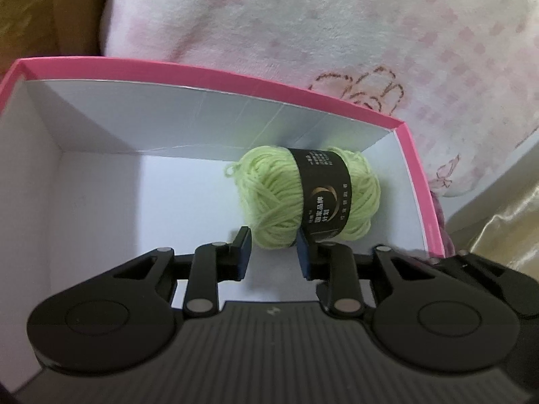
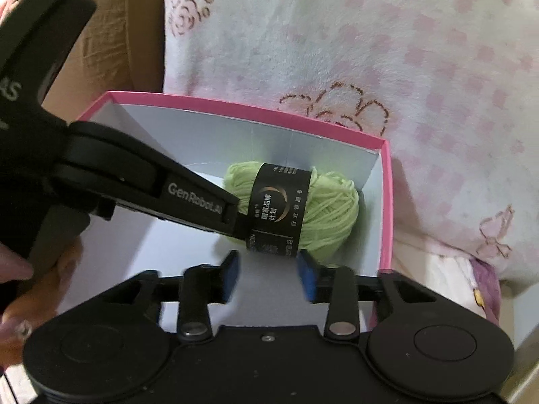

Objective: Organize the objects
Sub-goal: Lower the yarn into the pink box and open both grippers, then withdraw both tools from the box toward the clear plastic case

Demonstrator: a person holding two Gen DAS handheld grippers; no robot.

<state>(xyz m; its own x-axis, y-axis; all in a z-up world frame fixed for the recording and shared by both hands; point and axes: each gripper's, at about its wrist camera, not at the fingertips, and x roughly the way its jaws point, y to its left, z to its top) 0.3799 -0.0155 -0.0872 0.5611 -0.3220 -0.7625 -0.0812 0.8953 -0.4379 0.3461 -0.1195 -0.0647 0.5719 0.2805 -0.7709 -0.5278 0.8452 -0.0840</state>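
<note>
Since the ball of green yarn (image 1: 308,198) already lies inside the pink-rimmed box (image 1: 215,74), at the far right corner of its white floor and close against the far wall, the step in hand looks like letting go and backing out cleanly. Both grippers sit on the near side of the yarn. The left gripper (image 1: 273,252) has its blue pads slightly parted with the near end of the yarn between the tips; whether the right-hand pad touches the black paper label (image 1: 321,190) I cannot tell, but it does not look pinched. The right gripper (image 2: 267,274) is spread a little wider, its pads just short of the yarn and holding nothing. To do this well, I would spread both further before drawing back, since loose strands near the yarn's end could snag on a pad and drag it out of its corner. Pull back toward the near side of the box and upward, clear of the rim. The box rests on a pink-patterned blanket (image 2: 370,50), a soft base, so any knock may shift it.
</note>
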